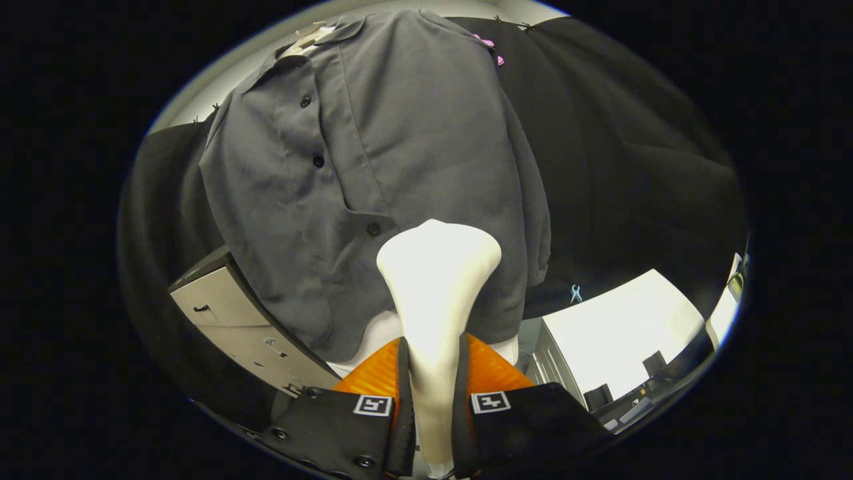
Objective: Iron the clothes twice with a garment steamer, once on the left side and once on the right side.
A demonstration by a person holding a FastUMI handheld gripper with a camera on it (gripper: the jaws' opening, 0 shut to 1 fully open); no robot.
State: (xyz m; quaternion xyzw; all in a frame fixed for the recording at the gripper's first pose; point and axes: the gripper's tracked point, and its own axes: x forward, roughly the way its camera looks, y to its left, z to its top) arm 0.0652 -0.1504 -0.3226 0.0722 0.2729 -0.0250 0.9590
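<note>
A grey short-sleeved button shirt hangs on a pale hanger in front of the black booth cloth. My gripper is shut on the neck of a cream garment steamer, both fingers pressing its sides. The steamer's wide head points at the lower part of the shirt, just right of the button placket and near the lowest button. Whether the head touches the cloth I cannot tell. The hem behind the steamer is hidden.
A beige cabinet with drawer handles stands below the shirt's left side. A white table with drawers sits to the lower right, with small dark objects on its far edge. A blue clip holds the black cloth nearby.
</note>
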